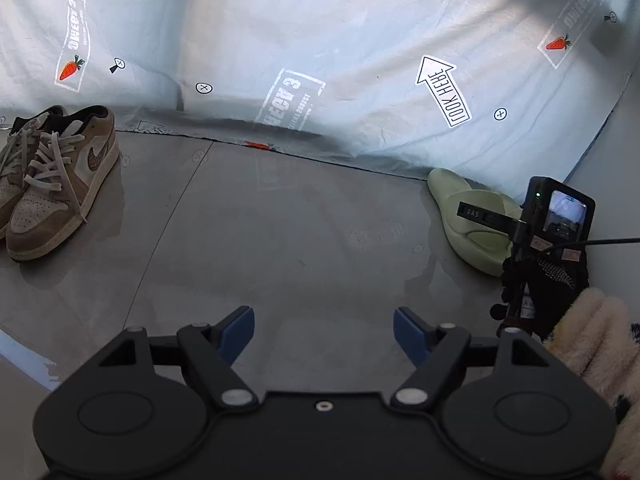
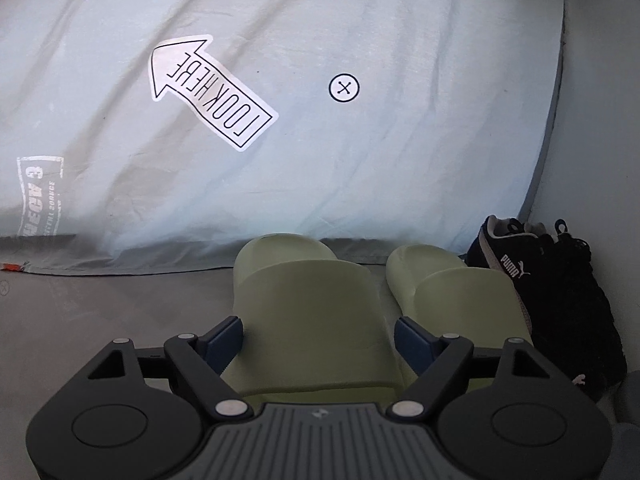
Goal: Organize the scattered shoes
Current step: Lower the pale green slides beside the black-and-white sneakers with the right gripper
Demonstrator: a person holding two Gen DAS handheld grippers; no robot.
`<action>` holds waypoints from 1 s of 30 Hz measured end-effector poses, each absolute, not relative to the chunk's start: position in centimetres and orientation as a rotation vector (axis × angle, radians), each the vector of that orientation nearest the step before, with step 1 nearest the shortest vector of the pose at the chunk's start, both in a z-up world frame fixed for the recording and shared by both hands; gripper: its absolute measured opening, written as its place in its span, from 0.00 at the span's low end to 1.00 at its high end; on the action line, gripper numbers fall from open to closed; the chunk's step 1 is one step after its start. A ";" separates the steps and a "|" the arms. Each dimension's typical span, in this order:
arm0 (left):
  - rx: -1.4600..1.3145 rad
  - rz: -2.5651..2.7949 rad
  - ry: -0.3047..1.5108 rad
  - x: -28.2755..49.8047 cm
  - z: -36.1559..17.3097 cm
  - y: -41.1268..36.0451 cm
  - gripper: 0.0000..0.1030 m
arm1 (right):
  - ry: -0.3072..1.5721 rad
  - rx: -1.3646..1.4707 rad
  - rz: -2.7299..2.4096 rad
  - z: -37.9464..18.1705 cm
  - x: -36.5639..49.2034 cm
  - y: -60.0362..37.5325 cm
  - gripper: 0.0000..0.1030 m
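Green foam slides (image 2: pixel 312 312) sit paired against the bed sheet (image 2: pixel 280 160), a black sneaker (image 2: pixel 560 300) beside them; my right fingers (image 2: pixel 318 342) straddle the nearer slide, spread, not clamping. Tan sneakers (image 1: pixel 60 184) stand paired farther along the sheet. Left fingers (image 1: pixel 324 334) gape empty. Little seems left.

Printed bedsheet (image 1: pixel 320 40) above grey floor (image 1: pixel 280 240)

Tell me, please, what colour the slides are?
Pale green slides, clearest in the right wrist view.

Grey tiled floor (image 1: pixel 280 240), tan sneaker pair (image 1: pixel 56 184), green slides (image 2: pixel 312 312), black Puma sneaker (image 2: pixel 560 304), bedsheet hem (image 1: pixel 320 148)
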State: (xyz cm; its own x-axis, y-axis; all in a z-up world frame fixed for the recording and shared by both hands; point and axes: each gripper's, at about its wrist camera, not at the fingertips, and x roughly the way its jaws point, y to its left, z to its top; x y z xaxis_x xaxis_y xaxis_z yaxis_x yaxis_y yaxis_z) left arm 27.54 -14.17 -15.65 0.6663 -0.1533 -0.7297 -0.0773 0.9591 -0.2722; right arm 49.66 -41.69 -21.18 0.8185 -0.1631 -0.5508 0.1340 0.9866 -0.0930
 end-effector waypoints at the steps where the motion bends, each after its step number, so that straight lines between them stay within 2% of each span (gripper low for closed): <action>1: -0.298 -0.038 0.841 27.5 -15.6 -14.0 0.75 | 0.595 -0.056 -0.170 -21.2 49.8 -41.6 0.81; 4: -0.309 -0.025 0.832 27.1 -15.5 -13.4 0.75 | 0.603 -0.080 -0.190 -21.4 50.5 -41.9 0.91; 7: -0.320 -0.013 0.813 26.6 -15.2 -12.8 0.75 | 0.638 -0.041 -0.177 -21.3 51.2 -43.1 0.94; 8: -0.322 -0.010 0.810 26.5 -15.2 -12.7 0.75 | 0.645 -0.051 -0.172 -21.1 51.2 -43.1 0.93; 10: -0.330 0.002 0.803 26.4 -15.1 -12.2 0.75 | 0.650 -0.055 -0.160 -20.6 50.8 -42.6 0.74; 12: -0.341 0.010 0.804 26.5 -15.3 -11.8 0.75 | 0.634 -0.040 -0.142 -20.0 49.9 -42.4 0.68; 15: -0.356 0.013 0.816 26.7 -15.8 -11.5 0.75 | 0.570 0.066 -0.112 -18.9 47.8 -44.4 0.70; 19: -0.366 -0.012 0.826 27.3 -16.2 -12.1 0.75 | 0.604 0.039 -0.101 -19.6 46.2 -46.4 0.70; 30: -0.321 -0.045 0.837 27.3 -16.2 -13.5 0.75 | 0.610 -0.299 -0.095 -21.6 44.5 -45.7 0.62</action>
State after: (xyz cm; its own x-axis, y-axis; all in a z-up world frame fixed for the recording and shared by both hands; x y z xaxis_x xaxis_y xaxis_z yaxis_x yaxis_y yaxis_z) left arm 27.30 -13.52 -16.16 0.6717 -0.1646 -0.7223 -0.0866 0.9509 -0.2972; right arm 44.48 -45.74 -21.55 0.8169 -0.1753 -0.5494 0.0001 0.9527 -0.3038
